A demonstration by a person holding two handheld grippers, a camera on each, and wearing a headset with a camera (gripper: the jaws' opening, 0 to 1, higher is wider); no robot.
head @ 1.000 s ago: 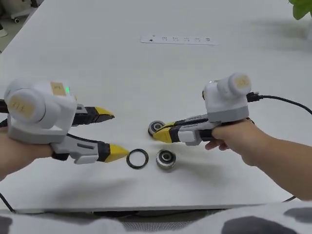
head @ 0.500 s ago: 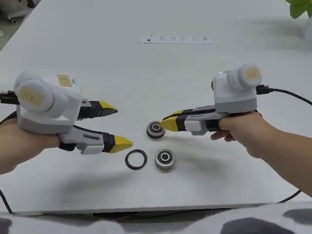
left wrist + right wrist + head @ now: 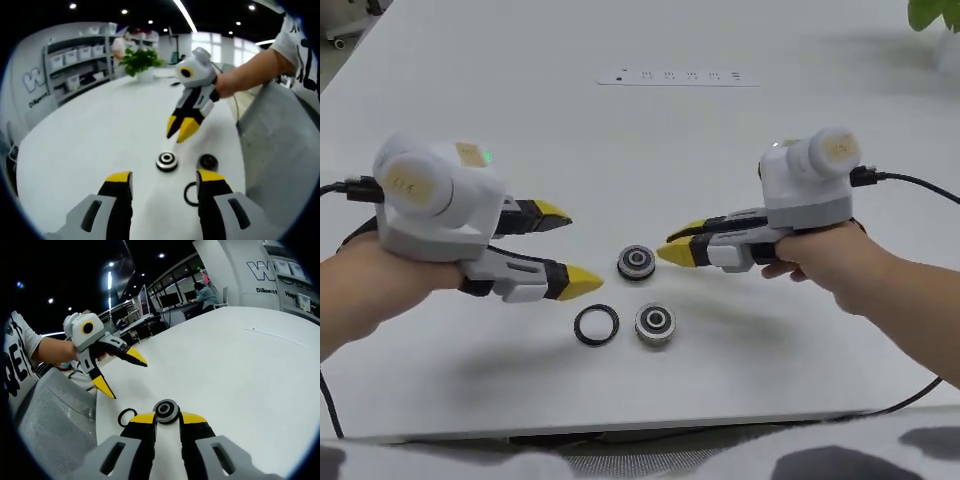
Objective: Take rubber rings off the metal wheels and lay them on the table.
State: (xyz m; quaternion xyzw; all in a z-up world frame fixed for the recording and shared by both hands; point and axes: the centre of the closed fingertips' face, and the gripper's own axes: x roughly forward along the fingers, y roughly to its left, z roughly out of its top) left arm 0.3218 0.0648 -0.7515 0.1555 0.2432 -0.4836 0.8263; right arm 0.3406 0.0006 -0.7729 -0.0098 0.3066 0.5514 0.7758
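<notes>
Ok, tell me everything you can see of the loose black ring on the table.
The loose ring is a thin, matte black loop lying flat on the white table, with tabletop showing through it. It sits beside the nearer metal wheel, a small gap between them. Nothing touches it; the left hand-held gripper hovers open nearby.

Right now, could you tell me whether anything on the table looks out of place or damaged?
Nothing stands out: a ring lies flat on the table beside the near wheel, and the far wheel sits flat too, neither visibly damaged.

Rubber ring (image 3: 596,325) black, metal wheels (image 3: 655,324) seemingly silver-and-black, table (image 3: 620,140) white.
</notes>
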